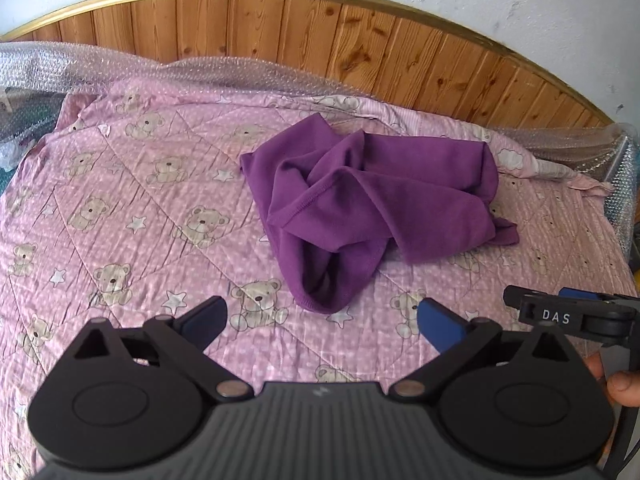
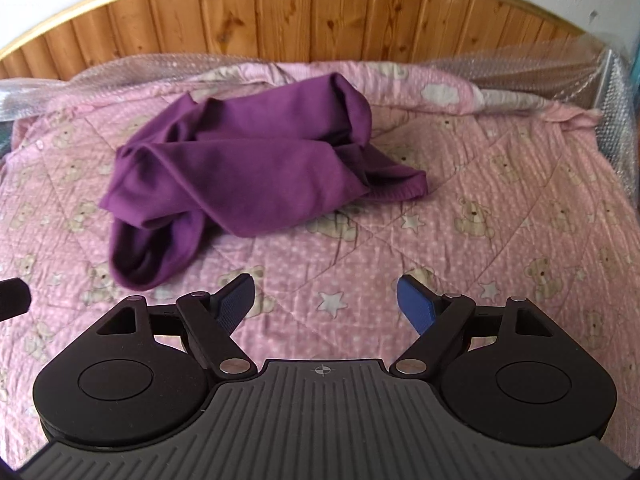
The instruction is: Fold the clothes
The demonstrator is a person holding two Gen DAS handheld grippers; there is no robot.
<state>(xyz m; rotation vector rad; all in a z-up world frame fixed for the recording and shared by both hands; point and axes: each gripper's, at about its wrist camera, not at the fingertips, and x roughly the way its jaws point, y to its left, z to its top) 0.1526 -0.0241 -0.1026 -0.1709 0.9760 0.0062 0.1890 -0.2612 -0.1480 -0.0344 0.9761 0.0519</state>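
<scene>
A crumpled purple garment lies in a heap on the pink teddy-bear quilt; it also shows in the right wrist view, left of centre. My left gripper is open and empty, hovering above the quilt just short of the garment's near end. My right gripper is open and empty, above bare quilt to the right of the garment's near end. The right gripper also shows at the right edge of the left wrist view.
A wooden headboard with a gold rim stands behind the bed. Bubble wrap lies along the bed's far edge and right side. The quilt spreads to the right of the garment.
</scene>
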